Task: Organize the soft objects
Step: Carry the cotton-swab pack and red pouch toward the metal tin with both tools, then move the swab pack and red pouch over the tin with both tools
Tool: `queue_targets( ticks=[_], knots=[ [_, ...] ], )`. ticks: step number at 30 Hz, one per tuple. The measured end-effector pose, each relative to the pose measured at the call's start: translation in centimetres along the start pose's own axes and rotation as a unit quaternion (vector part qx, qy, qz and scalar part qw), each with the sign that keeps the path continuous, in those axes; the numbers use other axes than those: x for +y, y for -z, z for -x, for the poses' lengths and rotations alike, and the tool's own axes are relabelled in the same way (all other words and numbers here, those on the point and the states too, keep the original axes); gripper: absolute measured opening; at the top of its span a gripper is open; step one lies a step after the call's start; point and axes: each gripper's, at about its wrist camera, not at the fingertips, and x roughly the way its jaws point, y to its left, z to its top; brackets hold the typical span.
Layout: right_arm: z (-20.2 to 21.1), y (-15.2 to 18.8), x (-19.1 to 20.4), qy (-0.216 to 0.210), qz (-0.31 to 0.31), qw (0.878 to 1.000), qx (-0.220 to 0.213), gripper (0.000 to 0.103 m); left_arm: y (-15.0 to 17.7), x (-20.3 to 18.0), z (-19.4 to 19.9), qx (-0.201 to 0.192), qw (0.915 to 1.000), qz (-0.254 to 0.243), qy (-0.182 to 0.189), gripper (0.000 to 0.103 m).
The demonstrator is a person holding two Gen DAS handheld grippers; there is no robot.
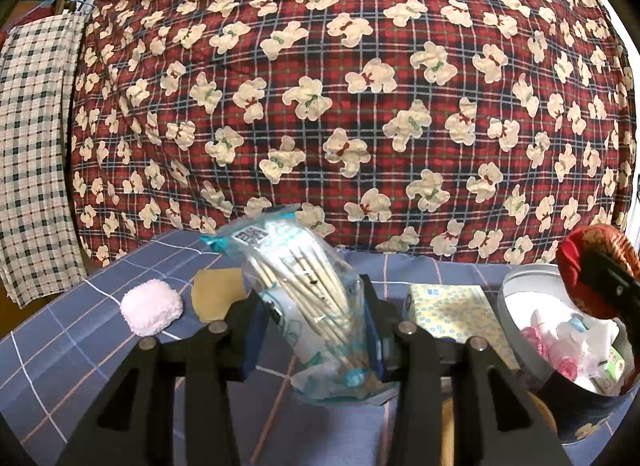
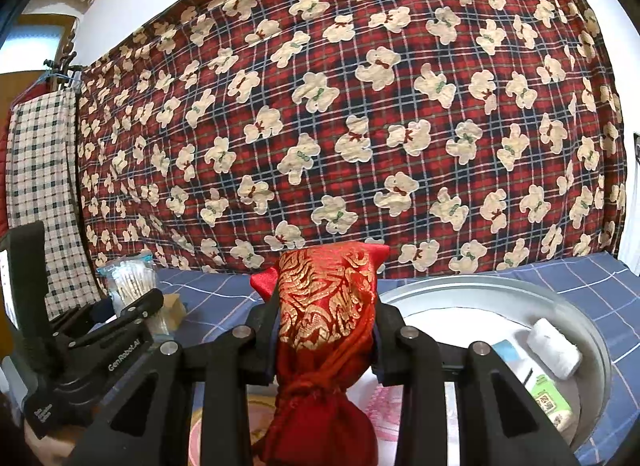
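My left gripper point(image 1: 316, 328) is shut on a clear bag of cotton swabs point(image 1: 304, 290), held tilted above the blue checked tablecloth point(image 1: 60, 346). My right gripper point(image 2: 324, 342) is shut on a red and gold brocade pouch point(image 2: 326, 306), held just over the near rim of a round metal tin point(image 2: 576, 306). The same pouch point(image 1: 588, 266) and tin point(image 1: 524, 278) show at the right of the left wrist view. Inside the tin lie a white roll point(image 2: 554, 348), a green-labelled packet point(image 2: 548, 398) and pink fluffy pieces point(image 1: 538, 340). The left gripper point(image 2: 132, 306) with its swabs appears at the left of the right wrist view.
A pink fluffy pad point(image 1: 152, 308), a tan sponge-like piece point(image 1: 218, 294) and a yellow patterned tissue pack point(image 1: 452, 312) lie on the cloth. A red plaid bear-print blanket point(image 1: 340, 85) hangs behind the table. A checked cloth point(image 1: 32, 165) hangs at the left.
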Motion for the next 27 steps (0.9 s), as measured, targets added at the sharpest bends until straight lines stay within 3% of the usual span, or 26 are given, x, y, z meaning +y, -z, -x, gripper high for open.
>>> queue_targets(
  ticks=[27],
  knots=[
    [1.8,-0.5,-4.1,0.023,-0.012,0.999,-0.020,0.037,-0.7,-4.4,3.2,-0.031,0.9988,-0.017,0.033,0.041]
  ],
)
